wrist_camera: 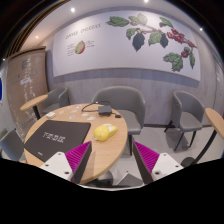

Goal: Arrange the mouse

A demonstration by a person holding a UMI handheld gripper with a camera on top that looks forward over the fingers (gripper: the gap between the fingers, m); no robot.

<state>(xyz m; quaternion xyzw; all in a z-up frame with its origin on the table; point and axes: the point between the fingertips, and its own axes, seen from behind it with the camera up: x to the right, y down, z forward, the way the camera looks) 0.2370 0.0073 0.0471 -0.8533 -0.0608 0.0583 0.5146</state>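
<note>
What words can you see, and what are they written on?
Mat: pale letters, too blurred to read.
Wall sign: small print beside a picture, too small to read.
Board at the side: marks, unreadable.
Nothing else carries text.
The tongs are open, holding nothing, short of the table.
</note>
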